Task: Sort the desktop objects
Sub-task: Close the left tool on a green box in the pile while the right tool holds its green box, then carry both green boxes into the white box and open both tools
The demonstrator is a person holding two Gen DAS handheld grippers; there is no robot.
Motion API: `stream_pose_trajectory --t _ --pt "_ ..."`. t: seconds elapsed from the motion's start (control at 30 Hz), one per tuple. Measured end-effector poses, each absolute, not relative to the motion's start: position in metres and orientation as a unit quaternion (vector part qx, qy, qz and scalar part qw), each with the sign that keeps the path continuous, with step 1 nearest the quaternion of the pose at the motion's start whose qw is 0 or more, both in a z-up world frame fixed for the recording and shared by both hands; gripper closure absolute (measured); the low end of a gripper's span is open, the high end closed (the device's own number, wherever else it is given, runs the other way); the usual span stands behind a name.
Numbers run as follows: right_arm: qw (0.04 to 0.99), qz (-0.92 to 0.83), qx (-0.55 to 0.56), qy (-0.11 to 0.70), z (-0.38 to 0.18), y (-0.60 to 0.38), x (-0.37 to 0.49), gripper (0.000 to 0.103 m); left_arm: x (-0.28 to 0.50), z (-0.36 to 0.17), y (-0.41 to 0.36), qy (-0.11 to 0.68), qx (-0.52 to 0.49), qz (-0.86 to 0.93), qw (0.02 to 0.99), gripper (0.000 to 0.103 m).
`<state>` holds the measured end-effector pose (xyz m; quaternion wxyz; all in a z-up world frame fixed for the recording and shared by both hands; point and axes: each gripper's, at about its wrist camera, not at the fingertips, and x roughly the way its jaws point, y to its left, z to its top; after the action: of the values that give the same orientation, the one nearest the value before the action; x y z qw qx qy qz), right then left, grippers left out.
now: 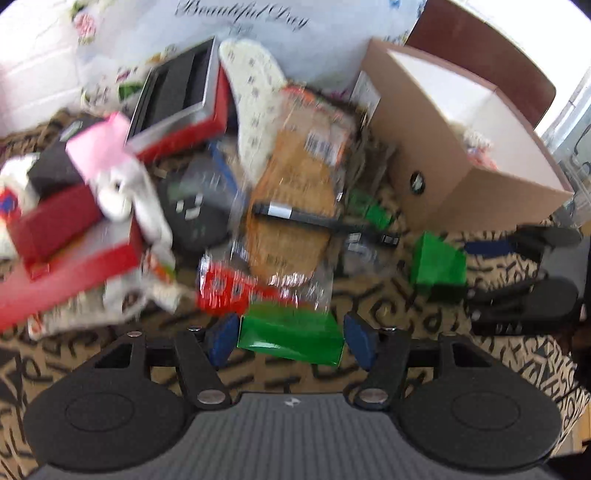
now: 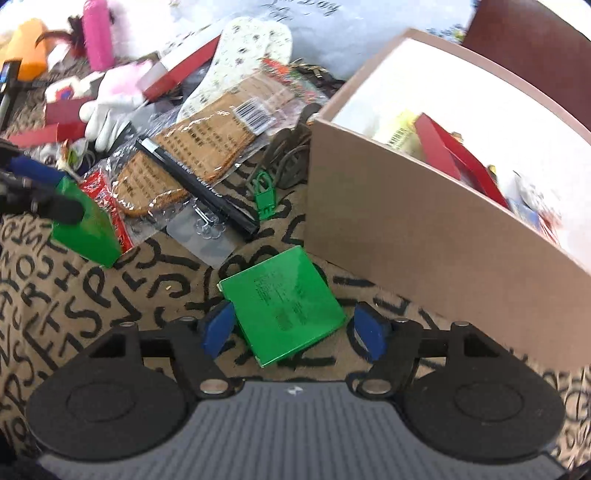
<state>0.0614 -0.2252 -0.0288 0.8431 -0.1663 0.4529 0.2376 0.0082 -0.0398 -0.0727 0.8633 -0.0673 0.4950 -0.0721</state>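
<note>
My left gripper [image 1: 291, 341] is shut on a green box [image 1: 290, 338], its blue pads touching both ends; it holds the box over the lettered cloth. The same box shows in the right wrist view [image 2: 86, 225] with the left gripper's fingers on it. My right gripper [image 2: 293, 332] is open around a second flat green box [image 2: 282, 304] that lies on the cloth beside the brown cardboard box [image 2: 406, 236]. That green box also shows in the left wrist view [image 1: 437, 264].
The cardboard box [image 1: 454, 162] holds a red box [image 2: 458, 158] and other items. A pile lies behind: bagged insoles [image 1: 295, 199], black pen [image 2: 199, 184], green clip [image 2: 264, 195], red boxes [image 1: 70, 258], pink bottle [image 2: 98, 33].
</note>
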Motion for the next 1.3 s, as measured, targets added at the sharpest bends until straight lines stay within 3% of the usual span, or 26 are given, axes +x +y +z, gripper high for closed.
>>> stream_pose_trajectory --t 0.37,0.57,0.7,0.8,1.0,1.13,1.3 --pt "0.818 0.29 -0.187 0.46 -0.02 -0.21 0.043 0.061 0.001 -0.086 -0.031 0.52 -0.095 -0.053 0.847 0.039" --pt "0.82 0.296 -0.182 0.455 -0.019 -0.204 0.035 0.056 0.011 -0.093 -0.043 0.538 -0.071 -0.066 0.837 0.037" --pt "0.829 0.287 -0.188 0.443 -0.016 -0.208 0.039 0.047 0.009 -0.093 -0.048 0.53 -0.067 -0.077 0.842 0.031" --pt "0.833 0.271 -0.196 0.44 -0.017 -0.214 0.047 0.033 0.012 -0.102 -0.05 0.542 -0.062 -0.074 0.835 0.031" --pt "0.823 0.262 -0.196 0.464 -0.033 -0.217 0.069 0.033 0.015 -0.109 -0.053 0.547 -0.055 -0.068 0.832 0.03" --pt "0.821 0.262 -0.188 0.472 -0.04 -0.214 0.073 0.034 0.017 -0.109 -0.052 0.547 -0.058 -0.062 0.833 0.038" --pt "0.822 0.256 -0.172 0.48 -0.039 -0.215 0.07 0.037 0.018 -0.11 -0.056 0.547 -0.046 -0.058 0.834 0.038"
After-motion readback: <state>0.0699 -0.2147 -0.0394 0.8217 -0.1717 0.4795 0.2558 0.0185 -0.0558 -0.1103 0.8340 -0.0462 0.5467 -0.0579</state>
